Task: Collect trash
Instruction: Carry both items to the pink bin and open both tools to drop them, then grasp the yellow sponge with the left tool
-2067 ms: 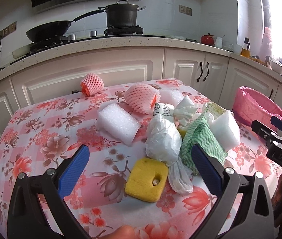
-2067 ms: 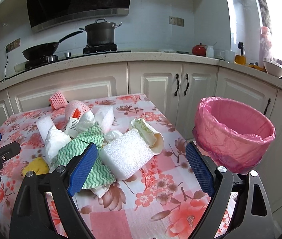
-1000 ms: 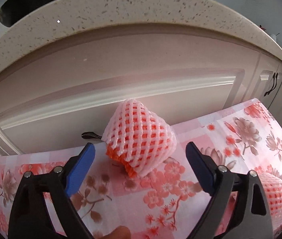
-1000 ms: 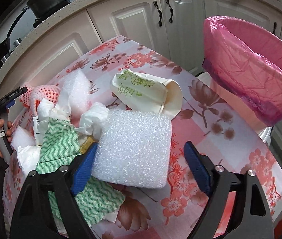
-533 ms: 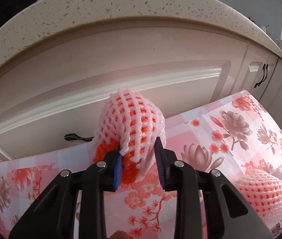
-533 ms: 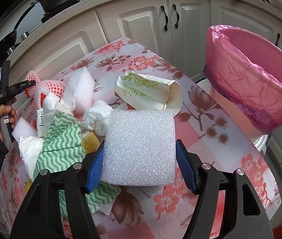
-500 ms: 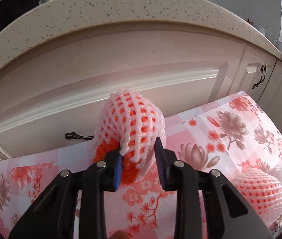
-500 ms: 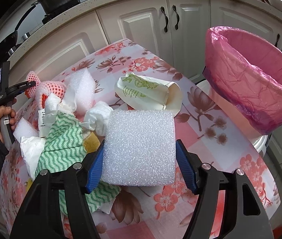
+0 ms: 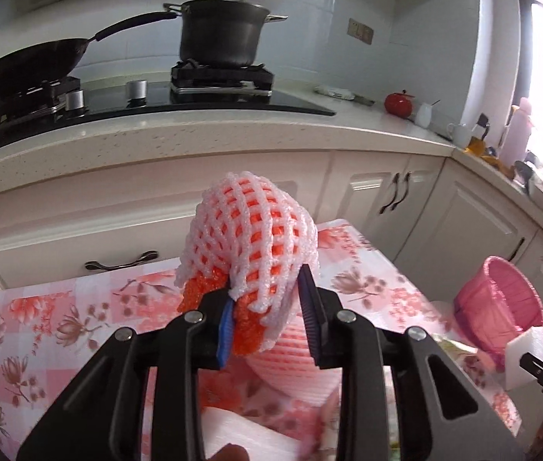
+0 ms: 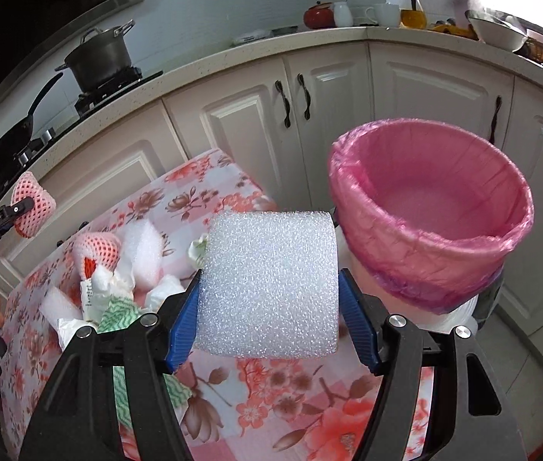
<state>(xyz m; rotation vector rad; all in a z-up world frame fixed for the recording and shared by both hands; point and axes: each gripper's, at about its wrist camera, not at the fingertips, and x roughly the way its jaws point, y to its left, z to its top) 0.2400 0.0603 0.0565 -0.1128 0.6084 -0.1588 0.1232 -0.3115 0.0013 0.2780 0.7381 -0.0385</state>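
The worktop (image 10: 210, 180) under its floral cloth ends at a corner just beside the pink-lined bin (image 10: 429, 238), which stands off that corner, its mouth open and unobstructed. White cabinets and the stove counter run behind both.

Your right gripper (image 10: 271, 330) has its jaws wide but clamped on the white foam block (image 10: 271, 284), pads pressed to both its sides, and you carry it clear of the cloth, its right edge overlapping the bin's near rim in the right wrist view. Your left gripper (image 9: 267, 319) has its jaws pinched nearly together on the lower end of the foam fruit net (image 9: 250, 242), white mesh over orange, lifted above the cloth at the far side near the cabinets, well apart from the bin. That gripper points forward and downward.

Still on the cloth lie the second fruit net (image 10: 96, 249), crumpled tissues (image 10: 114, 280), more foam pieces and the green zigzag cloth (image 10: 118, 317), heaped left of the block.
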